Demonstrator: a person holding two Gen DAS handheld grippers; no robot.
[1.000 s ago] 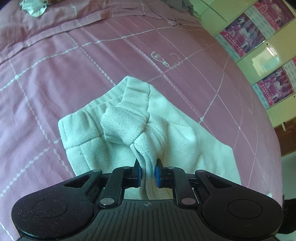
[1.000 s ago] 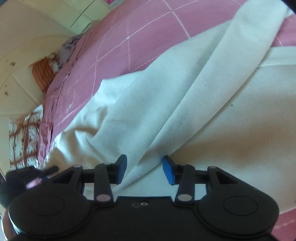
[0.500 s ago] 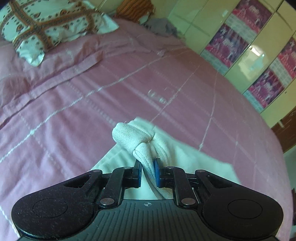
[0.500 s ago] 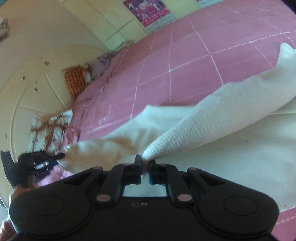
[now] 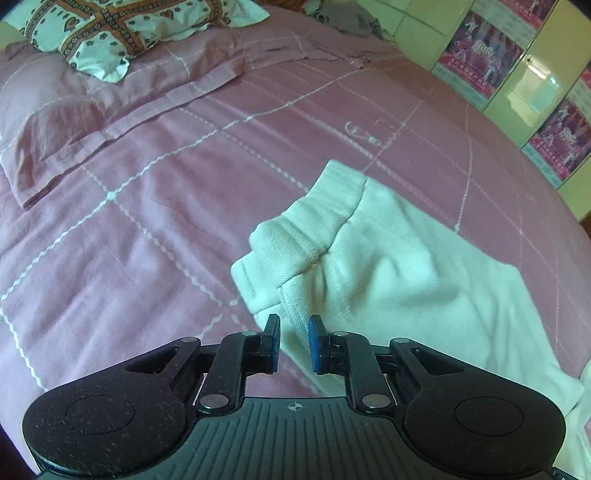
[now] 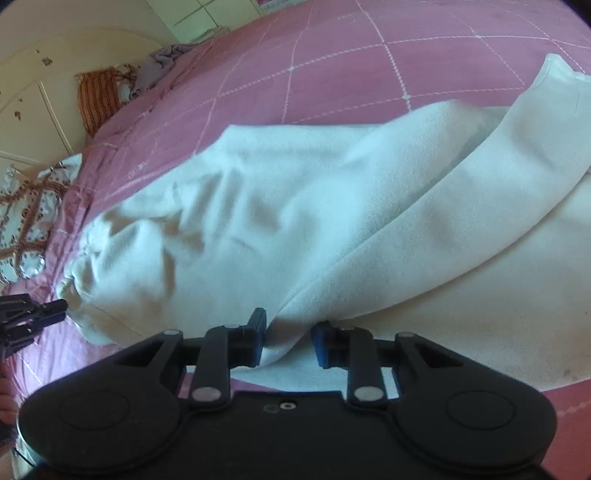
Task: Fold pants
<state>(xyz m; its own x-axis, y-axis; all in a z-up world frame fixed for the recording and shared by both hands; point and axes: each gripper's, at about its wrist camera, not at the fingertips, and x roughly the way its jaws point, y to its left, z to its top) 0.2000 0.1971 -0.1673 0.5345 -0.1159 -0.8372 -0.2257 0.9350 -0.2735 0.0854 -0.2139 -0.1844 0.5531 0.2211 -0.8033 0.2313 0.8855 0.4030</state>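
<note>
A pink bedspread (image 5: 155,206) with a grid of white stitched lines covers the bed and fills most of both my views. Pale green wardrobe doors (image 5: 535,74) carrying purple posters (image 5: 476,51) line the far side of the room in my left view; cream cupboard doors (image 6: 33,110) curve behind the bed's head in my right view. A patterned pillow (image 5: 122,26) lies at the top of the bed, with a flat pink pillowcase (image 5: 48,136) just below it and crumpled grey cloth (image 5: 347,18) near the wardrobe. The white pants (image 5: 388,266) lie spread on the bedspread, soft ribbed knit, the gathered waistband (image 5: 314,221) bunched and raised toward the pillow. One long fold (image 6: 424,229) runs diagonally across them. My left gripper (image 5: 293,343) is released, its 2 blue-padded jaws parted around an edge of cloth near the waistband. My right gripper (image 6: 288,341) is also released, jaws apart with a fold tip between them.
</note>
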